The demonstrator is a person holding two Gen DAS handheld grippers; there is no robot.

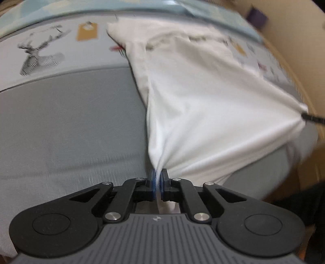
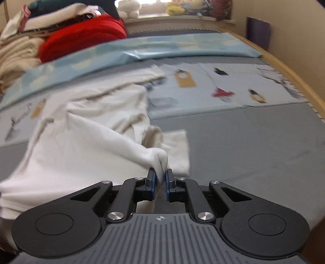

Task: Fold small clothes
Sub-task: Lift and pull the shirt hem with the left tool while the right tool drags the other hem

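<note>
A white garment (image 1: 203, 97) lies partly spread on the grey bed surface (image 1: 71, 126), its near edge lifted and stretched between both grippers. My left gripper (image 1: 158, 178) is shut on one bunched corner of it. My right gripper (image 2: 161, 176) is shut on another corner of the same white garment (image 2: 85, 138); its tip shows at the right edge of the left wrist view (image 1: 310, 117). The far part of the garment rests rumpled on a printed sheet (image 2: 233, 85). The frames are motion-blurred.
A pale blue sheet (image 2: 182, 46) lies across the back. A pile of clothes with a red garment (image 2: 85, 38) and cream fabrics (image 2: 18, 54) sits at the back left. A wooden bed rail (image 2: 294, 75) runs along the right. Plush toys (image 2: 130, 8) line the windowsill.
</note>
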